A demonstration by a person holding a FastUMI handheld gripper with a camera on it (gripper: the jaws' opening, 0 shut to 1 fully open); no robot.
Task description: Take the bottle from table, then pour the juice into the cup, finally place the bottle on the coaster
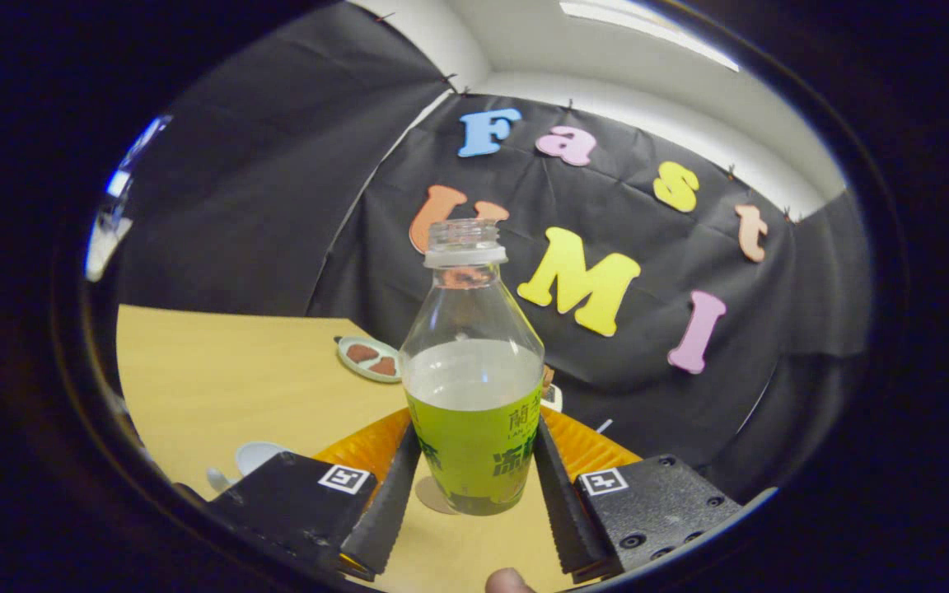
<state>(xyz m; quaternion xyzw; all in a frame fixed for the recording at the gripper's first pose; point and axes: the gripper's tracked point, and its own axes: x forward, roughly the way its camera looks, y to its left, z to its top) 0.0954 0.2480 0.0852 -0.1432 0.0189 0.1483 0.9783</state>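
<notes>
Fingers (472, 486) clamped on uncapped bottle (474, 387) (green juice inside), above table (219, 379).

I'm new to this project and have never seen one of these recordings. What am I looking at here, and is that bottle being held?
This is a fisheye camera riding on a handheld claw, looking forward along its two fingers; a person carries it, and a fingertip peeks in near the camera. The uncapped bottle, partly filled with juice and wrapped in a green label, stands between the fingers, and both press against its sides, so it is gripped. Whether it has left the table is hard to tell. Behind the bottle sits an orange ribbed object; farther back lies a small dish with brown pieces. A white cup-like item pokes out beside one finger.
</notes>
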